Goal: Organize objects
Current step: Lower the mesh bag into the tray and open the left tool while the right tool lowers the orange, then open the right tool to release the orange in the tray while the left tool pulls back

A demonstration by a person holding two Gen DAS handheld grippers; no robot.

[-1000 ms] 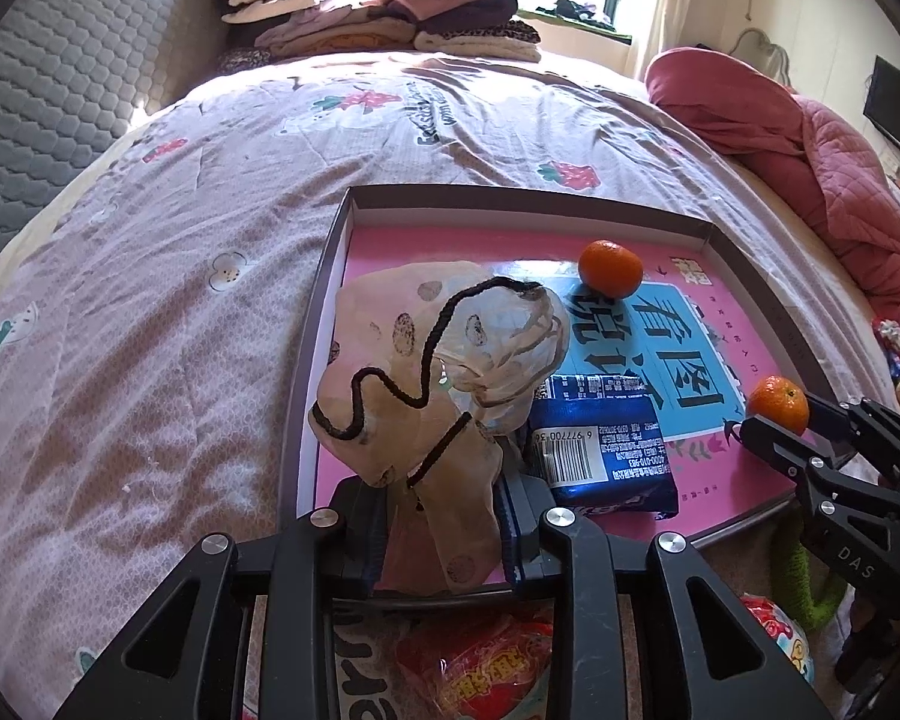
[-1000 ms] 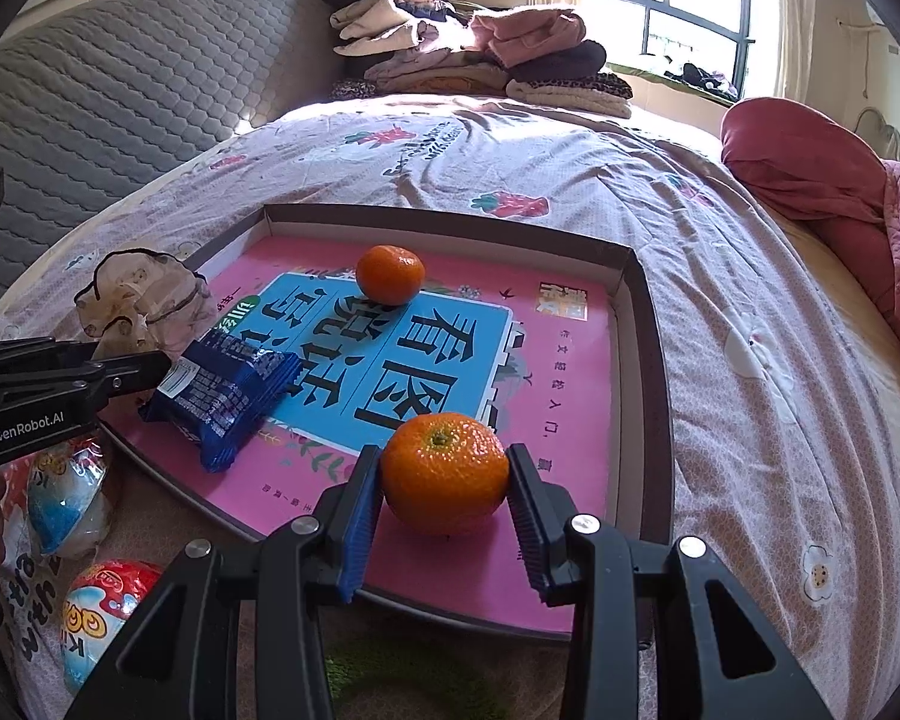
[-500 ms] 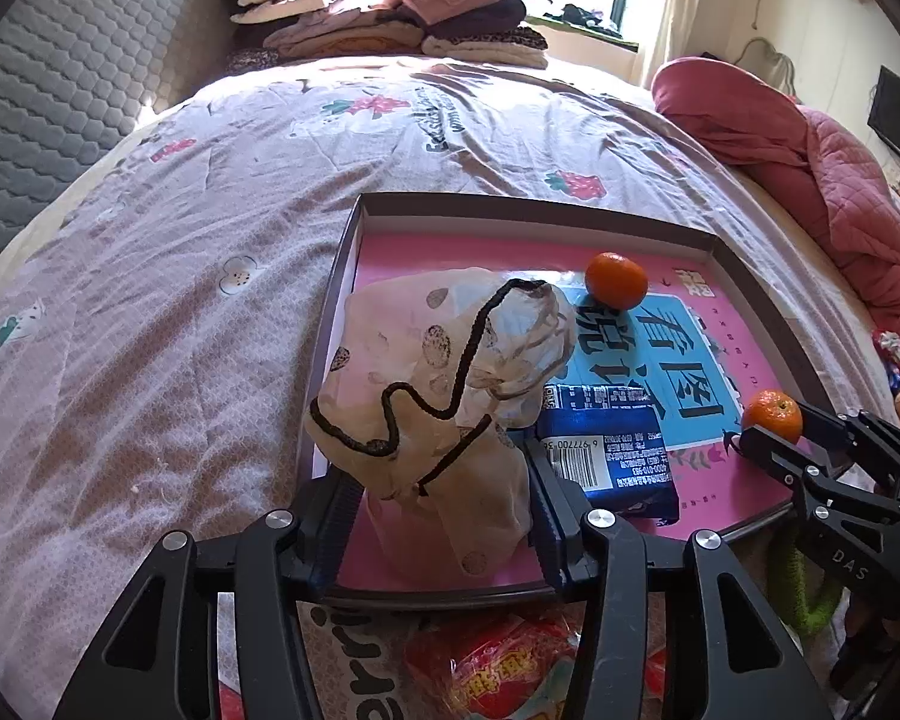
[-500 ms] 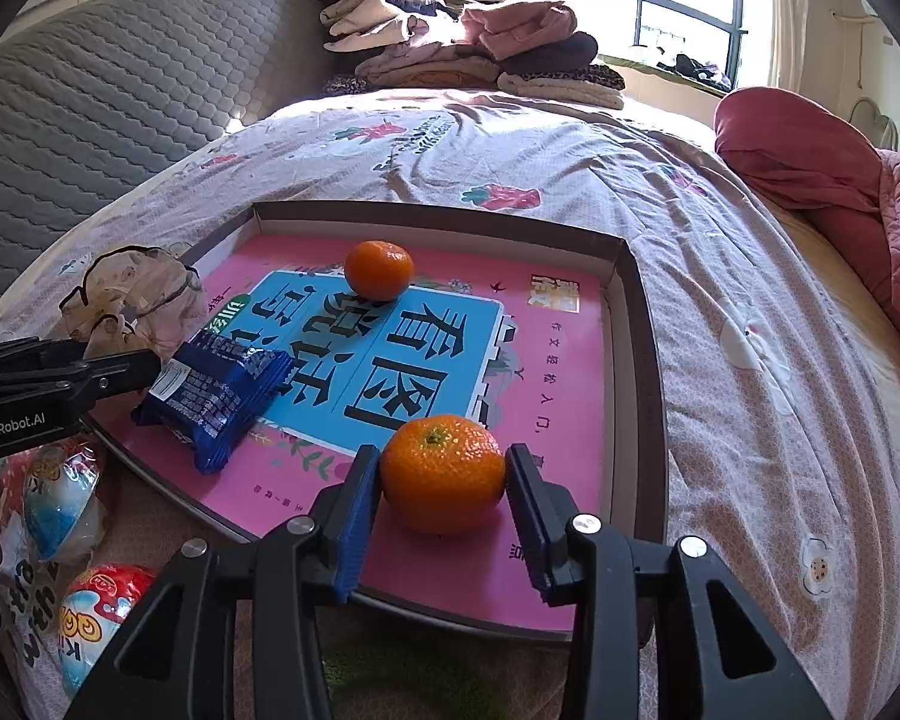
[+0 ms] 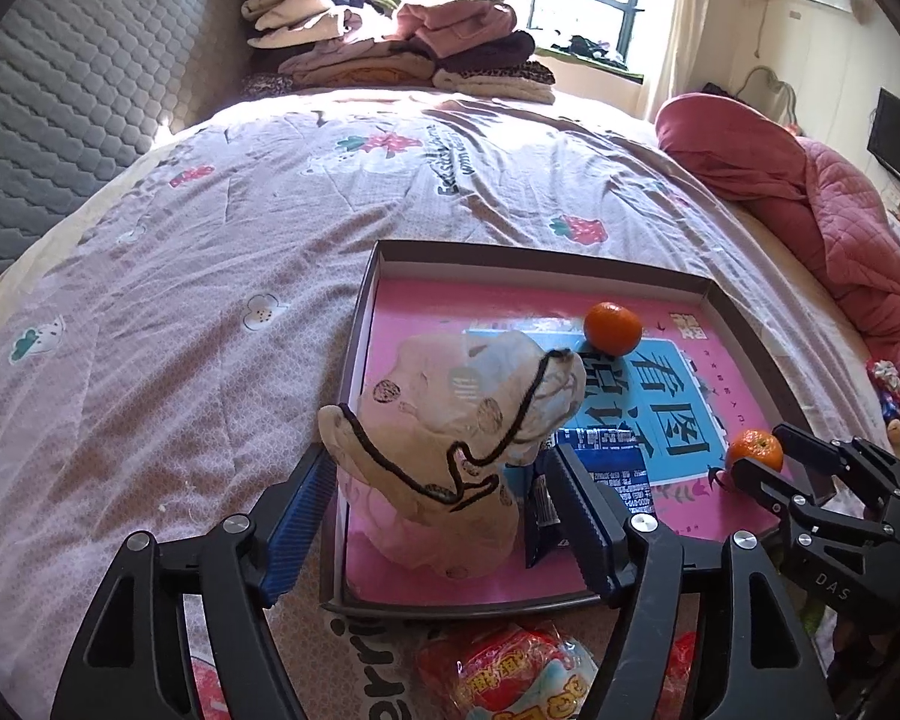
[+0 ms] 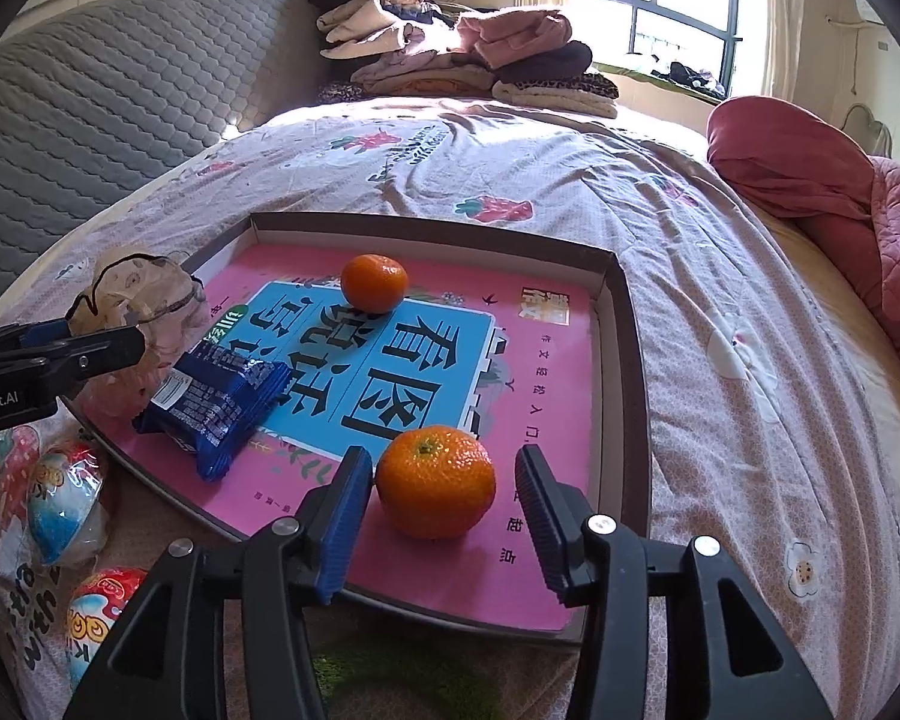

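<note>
While both grippers hang over the near edge of the tray (image 5: 744,330), their jaws are opening. Left gripper (image 5: 444,516): fingers well apart, pouch (image 5: 450,420) standing between them on the tray's near left corner. The left pad is clear of the fabric; the right pad sits just beside it, contact uncertain. Pouch is beige, spotted, with a dark drawstring looped over it, slumped but upright.

Right gripper (image 6: 444,510): fingers apart on either side of the near orange (image 6: 435,480). Left pad is at the peel or just off it; a clear gap shows on the right. The orange rests on the pink tray floor, near the front right corner, stem end up.

Far orange (image 6: 373,283) sits deeper in the tray, on the top edge of the blue panel (image 6: 390,372) with large characters. Blue packet (image 6: 222,402) lies flat near the front left, partly on that panel, just beside the pouch; from the left wrist view its barcode end tucks behind the left gripper's right finger.

Tray lies on a bedspread (image 5: 210,300) printed with strawberries and flowers. Wrapped snacks (image 6: 66,492) lie outside the tray at its near left edge. Folded clothes (image 6: 462,60) are stacked at the far end of the bed, and a red quilt (image 6: 810,180) is heaped to the right.
</note>
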